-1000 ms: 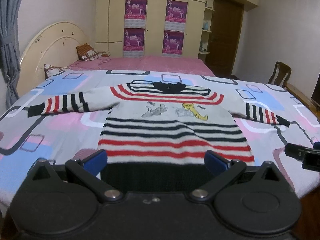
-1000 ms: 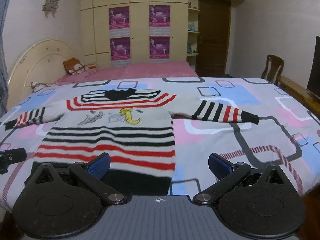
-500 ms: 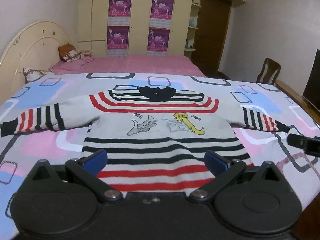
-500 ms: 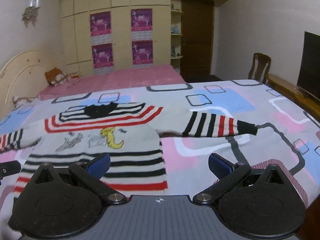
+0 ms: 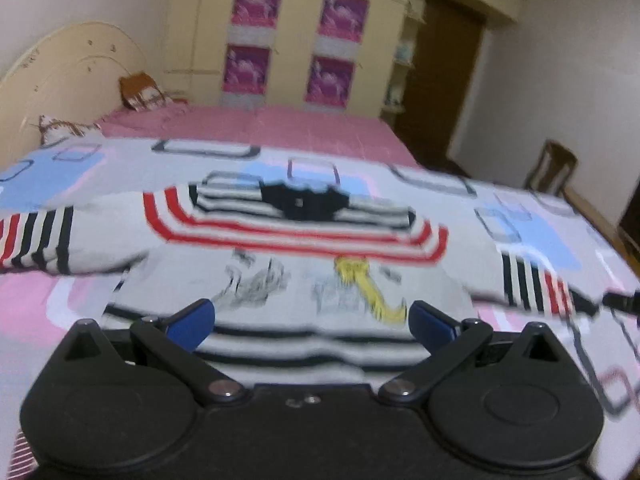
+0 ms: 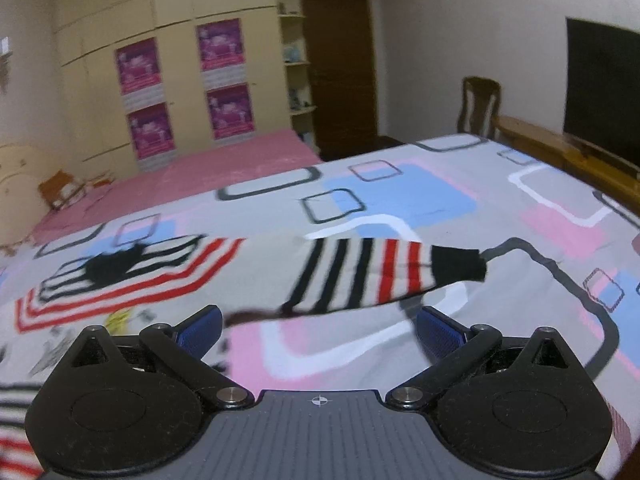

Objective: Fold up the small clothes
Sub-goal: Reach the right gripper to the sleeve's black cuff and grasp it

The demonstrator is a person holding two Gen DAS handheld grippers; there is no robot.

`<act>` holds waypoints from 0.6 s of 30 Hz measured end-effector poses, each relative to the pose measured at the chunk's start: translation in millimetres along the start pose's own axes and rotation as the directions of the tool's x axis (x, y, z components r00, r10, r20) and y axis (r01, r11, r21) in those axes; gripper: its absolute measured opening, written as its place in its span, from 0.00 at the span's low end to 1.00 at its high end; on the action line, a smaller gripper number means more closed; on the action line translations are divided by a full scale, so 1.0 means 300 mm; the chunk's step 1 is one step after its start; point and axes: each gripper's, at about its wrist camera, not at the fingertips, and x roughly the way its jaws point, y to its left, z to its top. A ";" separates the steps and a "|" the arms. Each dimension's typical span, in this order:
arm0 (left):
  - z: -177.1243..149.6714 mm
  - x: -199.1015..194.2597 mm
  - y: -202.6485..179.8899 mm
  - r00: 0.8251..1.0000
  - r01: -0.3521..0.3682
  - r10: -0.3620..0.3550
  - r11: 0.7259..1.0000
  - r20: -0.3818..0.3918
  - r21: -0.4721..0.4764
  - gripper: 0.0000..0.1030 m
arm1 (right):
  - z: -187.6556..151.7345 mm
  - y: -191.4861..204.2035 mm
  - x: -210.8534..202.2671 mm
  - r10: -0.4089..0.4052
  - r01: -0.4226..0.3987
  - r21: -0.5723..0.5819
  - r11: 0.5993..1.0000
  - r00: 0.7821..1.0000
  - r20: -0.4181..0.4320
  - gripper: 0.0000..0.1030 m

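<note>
Both grippers have moved forward over the bed since a second ago, so the sweater's black hem has dropped out of sight beneath them and its chest and sleeves now fill the views; the left gripper (image 5: 310, 322) hangs above the middle of the sweater (image 5: 304, 280), its blue fingers (image 5: 188, 322) spread wide apart with nothing between them; the right gripper (image 6: 320, 330) sits over the patterned bedspread (image 6: 400, 196) just short of the right sleeve (image 6: 368, 272), its fingers likewise wide apart and empty; the sweater lies flat and face up on the bedspread, dark collar (image 5: 306, 200) toward the pink sheet (image 5: 256, 124), both sleeves stretched out to the sides; the right sleeve's black cuff (image 6: 458, 264) points toward the wooden bed edge (image 6: 560, 148); the tip of the right gripper shows at the right rim of the left wrist view, close to that cuff; both views are blurred; cupboards with purple posters (image 5: 256, 0) stand behind, a chair (image 6: 480, 100) beside a dark door (image 6: 340, 60).
</note>
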 end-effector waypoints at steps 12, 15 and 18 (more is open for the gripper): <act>0.077 0.284 -0.247 0.996 -0.002 0.004 1.000 -0.085 0.025 0.99 | 0.070 -0.414 0.414 -0.038 0.059 0.257 0.965 0.996 -0.086 0.56; 0.072 0.329 -0.296 0.994 -0.001 0.007 0.999 -0.106 0.053 0.95 | 0.051 -0.479 0.489 -0.031 0.070 0.319 0.945 0.992 -0.125 0.43; 0.073 0.368 -0.331 0.992 0.000 0.008 0.998 -0.129 0.065 0.94 | 0.027 -0.542 0.528 -0.025 0.080 0.393 0.916 0.989 -0.143 0.43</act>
